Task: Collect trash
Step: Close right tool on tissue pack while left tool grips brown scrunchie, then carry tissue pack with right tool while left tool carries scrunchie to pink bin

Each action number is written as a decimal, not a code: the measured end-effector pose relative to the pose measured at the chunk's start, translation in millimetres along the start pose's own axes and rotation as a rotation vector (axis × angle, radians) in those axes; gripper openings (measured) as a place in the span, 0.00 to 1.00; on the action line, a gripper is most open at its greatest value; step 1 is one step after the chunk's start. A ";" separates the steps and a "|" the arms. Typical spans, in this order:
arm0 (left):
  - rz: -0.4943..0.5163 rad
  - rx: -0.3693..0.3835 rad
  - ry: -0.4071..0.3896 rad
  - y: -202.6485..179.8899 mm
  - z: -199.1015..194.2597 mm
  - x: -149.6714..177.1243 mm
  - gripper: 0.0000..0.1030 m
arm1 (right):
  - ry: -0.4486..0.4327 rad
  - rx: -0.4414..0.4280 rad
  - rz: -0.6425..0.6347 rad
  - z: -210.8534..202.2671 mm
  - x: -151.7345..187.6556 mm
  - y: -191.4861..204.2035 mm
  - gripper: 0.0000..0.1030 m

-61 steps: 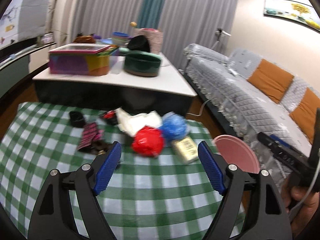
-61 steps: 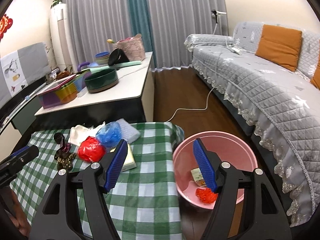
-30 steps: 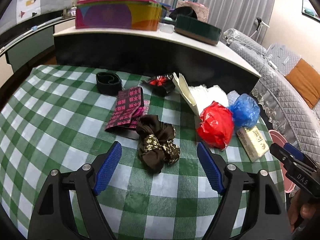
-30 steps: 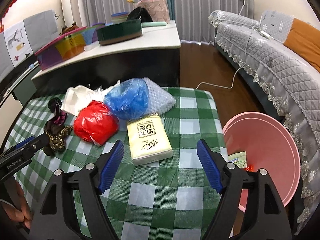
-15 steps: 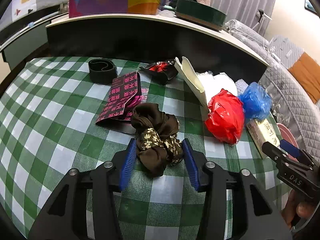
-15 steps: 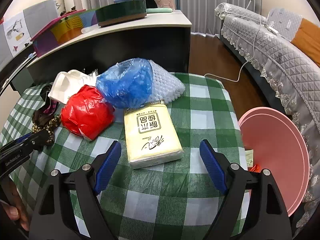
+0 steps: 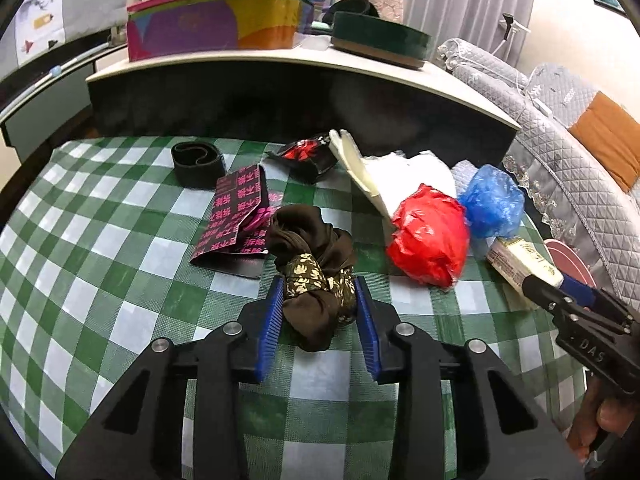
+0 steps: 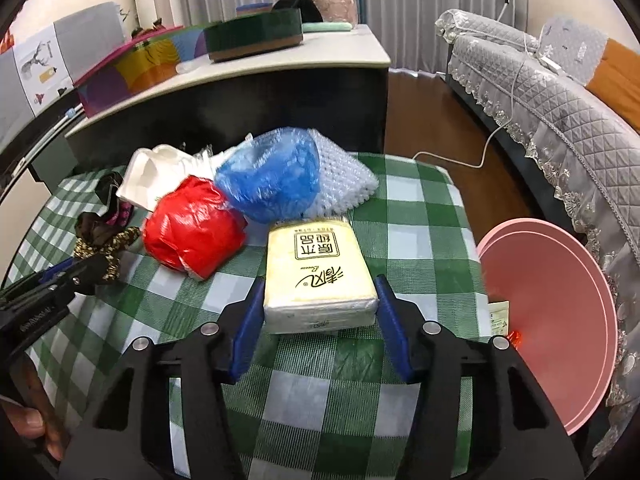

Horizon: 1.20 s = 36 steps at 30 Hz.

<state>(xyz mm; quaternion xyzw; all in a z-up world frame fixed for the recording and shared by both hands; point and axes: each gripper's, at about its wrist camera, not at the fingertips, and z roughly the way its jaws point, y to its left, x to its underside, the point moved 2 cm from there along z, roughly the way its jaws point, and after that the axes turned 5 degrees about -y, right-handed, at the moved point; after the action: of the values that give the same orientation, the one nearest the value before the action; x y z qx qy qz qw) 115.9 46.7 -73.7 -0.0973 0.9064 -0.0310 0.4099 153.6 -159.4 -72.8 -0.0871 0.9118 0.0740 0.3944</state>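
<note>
One pink bin [image 8: 560,320] at 3 o'clock off the desk [image 8: 420,216] holds a paper scrap and a red wrapper. Left hand-held gripper [image 7: 318,320] is clamped on one brown cloth bundle [image 7: 316,280]. Right hand-held gripper [image 8: 320,316] brackets one tissue pack [image 8: 318,276], pads touching or just beside; long axis 12-to-6.

The left gripper [image 7: 318,304] pinches the brown cloth [image 7: 312,276]. The right gripper [image 8: 320,308] brackets the tissue pack [image 8: 318,276], jaws apart.
</note>
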 end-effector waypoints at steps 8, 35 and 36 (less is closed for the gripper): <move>0.016 0.020 -0.037 -12.2 -21.8 -1.7 0.33 | -0.053 -0.001 -0.010 -32.3 -0.3 -2.2 0.51; 0.086 0.090 -0.142 -56.7 -88.1 -1.1 0.33 | -0.219 0.025 -0.019 -128.1 -0.6 -25.4 0.51; 0.088 0.092 -0.144 -58.4 -89.7 -0.8 0.33 | -0.221 0.026 -0.017 -129.9 -0.2 -26.7 0.51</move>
<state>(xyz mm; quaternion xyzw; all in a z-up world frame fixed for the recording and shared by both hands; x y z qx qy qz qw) 58.1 -12.4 -5.8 -0.0404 0.8756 -0.0473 0.4790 67.7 -211.8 13.6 -0.0811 0.8628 0.0677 0.4944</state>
